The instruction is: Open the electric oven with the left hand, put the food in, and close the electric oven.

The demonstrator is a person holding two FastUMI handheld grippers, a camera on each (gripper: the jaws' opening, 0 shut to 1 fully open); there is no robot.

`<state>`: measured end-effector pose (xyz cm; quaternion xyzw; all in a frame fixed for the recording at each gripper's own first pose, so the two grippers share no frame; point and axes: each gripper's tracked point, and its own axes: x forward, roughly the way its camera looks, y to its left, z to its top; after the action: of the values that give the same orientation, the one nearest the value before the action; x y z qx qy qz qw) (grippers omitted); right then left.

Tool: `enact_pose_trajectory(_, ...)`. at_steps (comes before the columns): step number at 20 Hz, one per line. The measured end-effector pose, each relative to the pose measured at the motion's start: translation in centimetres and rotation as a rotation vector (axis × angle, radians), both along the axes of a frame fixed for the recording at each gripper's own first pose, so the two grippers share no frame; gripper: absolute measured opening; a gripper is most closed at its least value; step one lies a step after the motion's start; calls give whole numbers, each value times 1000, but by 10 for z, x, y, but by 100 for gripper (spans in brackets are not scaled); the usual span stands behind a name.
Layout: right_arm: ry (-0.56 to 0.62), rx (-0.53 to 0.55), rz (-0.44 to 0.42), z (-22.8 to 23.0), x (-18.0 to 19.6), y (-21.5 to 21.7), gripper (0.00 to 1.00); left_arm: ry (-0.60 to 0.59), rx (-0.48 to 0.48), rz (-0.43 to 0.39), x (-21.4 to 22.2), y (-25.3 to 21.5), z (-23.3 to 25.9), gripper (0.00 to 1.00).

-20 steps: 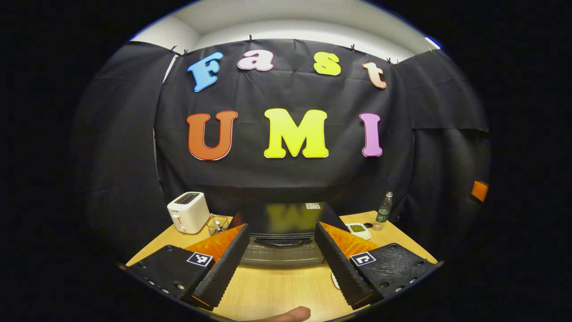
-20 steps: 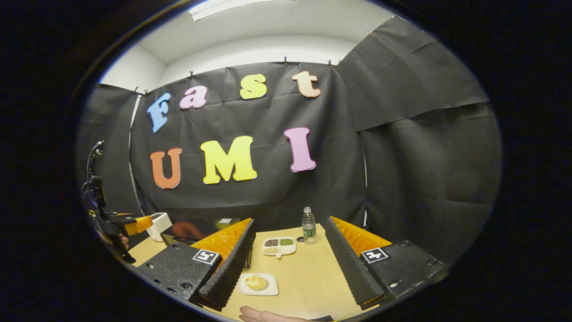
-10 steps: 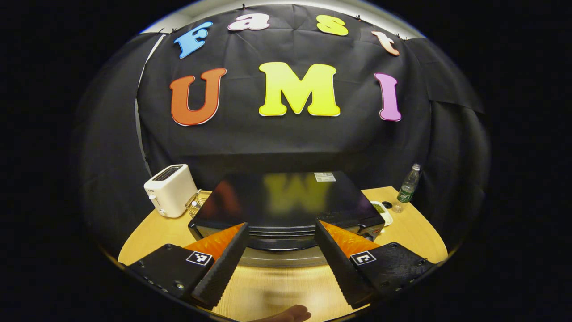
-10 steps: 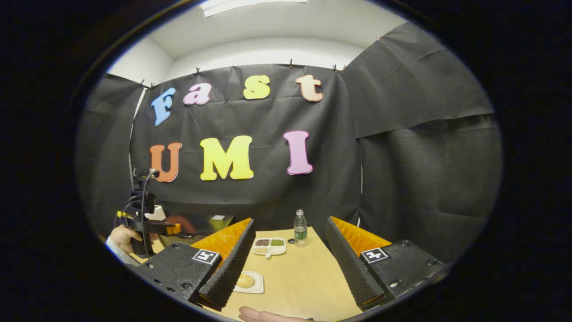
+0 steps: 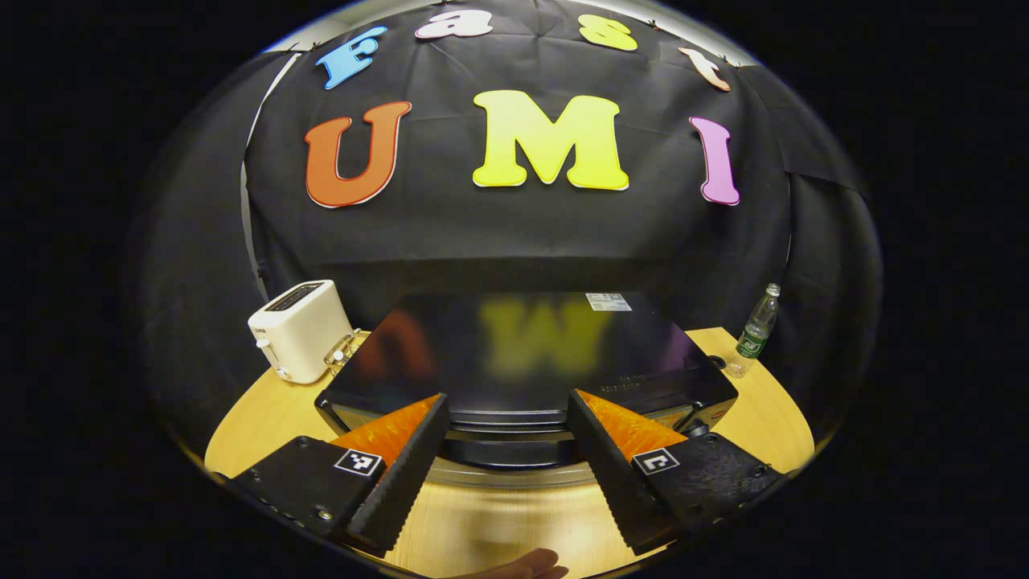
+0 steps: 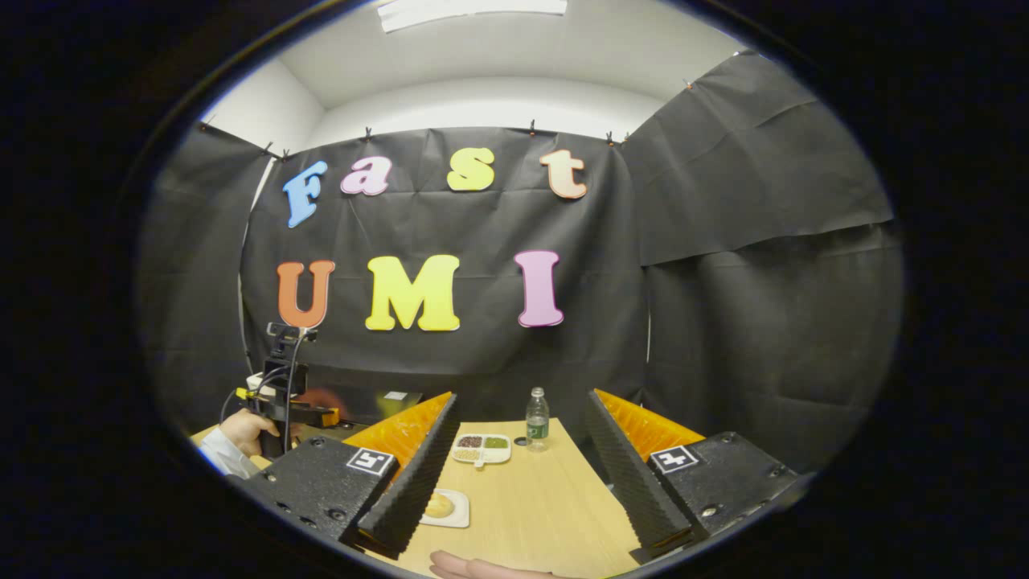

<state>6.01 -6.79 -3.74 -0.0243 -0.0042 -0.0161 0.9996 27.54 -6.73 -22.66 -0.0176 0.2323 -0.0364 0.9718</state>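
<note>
the left gripper (image 5: 505, 450) is hovering with jaws wide apart and empty, just before the oven (image 5: 522, 362) on the bench (image 5: 482, 523). the right gripper (image 6: 518, 458) is gaping empty too, above the bun (image 6: 438, 505) sitting on its plate (image 6: 458, 515).

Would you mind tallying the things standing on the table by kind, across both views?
Appliances: 2, the electric oven and the toaster
Dishes: 2, the plate with a bun and the divided tray
Bottles: 1, the water bottle
Wire baskets: 1, the wire basket
Total: 6
</note>
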Motion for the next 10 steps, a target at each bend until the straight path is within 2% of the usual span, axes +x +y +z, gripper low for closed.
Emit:
enact_pose_trajectory(1,-4,-1,-2,2,-2,0,100,-1,6,-7,-2,0,-1,98)
enact_pose_trajectory(2,-8,-2,-2,2,-4,0,94,0,10,-8,-5,-2,-1,98)
enact_pose_trajectory(3,-8,-3,-3,3,-5,0,100,-11,9,-18,-5,-5,-1,98)
enact_pose_trajectory(4,-5,-2,-3,0,-7,-1,94,-5,14,-25,-7,-6,-3,98)
enact_pose_trajectory(7,10,4,-4,-4,-9,-3,94,1,12,-22,-16,-5,-3,97)
enact_pose_trajectory(8,12,5,-7,-5,-11,-4,100,5,8,-20,-19,-5,-4,97)
enact_pose_trajectory(9,11,5,-13,-4,-12,-5,100,2,4,-17,-23,-5,-4,98)
enact_pose_trajectory(10,11,3,-19,-4,-14,-7,94,0,-2,-12,-27,-5,-5,97)
